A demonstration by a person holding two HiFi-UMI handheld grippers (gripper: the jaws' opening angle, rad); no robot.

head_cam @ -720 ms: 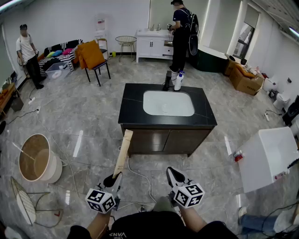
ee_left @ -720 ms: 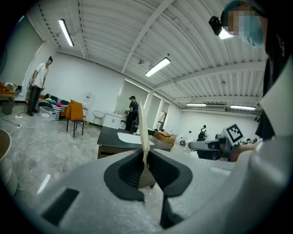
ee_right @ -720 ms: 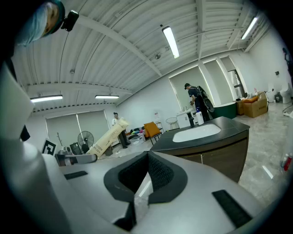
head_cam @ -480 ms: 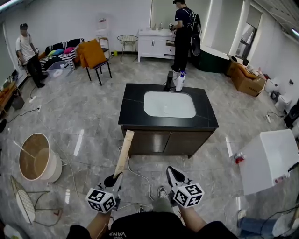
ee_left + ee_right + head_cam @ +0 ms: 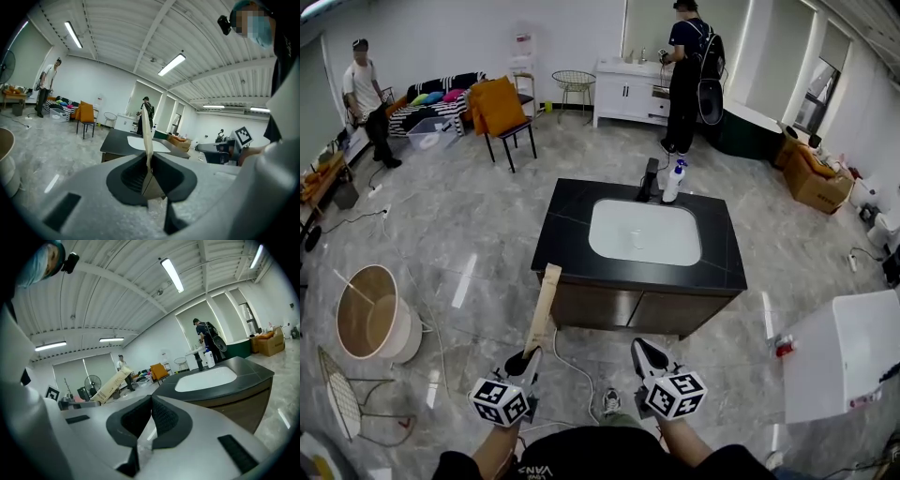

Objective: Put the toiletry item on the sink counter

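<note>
1. Now the sink counter point(image 5: 567, 220) sits larger and lower in the head view than a moment ago. The two people at the top of the frame have slid rightward, and both grippers keep their places along the bottom edge.
2. The toiletry box point(image 5: 544, 309), long and tan, rises from the left gripper point(image 5: 528, 356) at lower centre-left, leaning up and slightly right. Its top end overlaps the counter's front left corner in the picture, but it is not resting on the countertop.
3. The left gripper is clamped on the box's lower end. In the left gripper view the box stands edge-on between the pads, which press against it.
4. The right gripper point(image 5: 644, 352), at lower centre-right, is clenched with nothing between its jaws.
</note>
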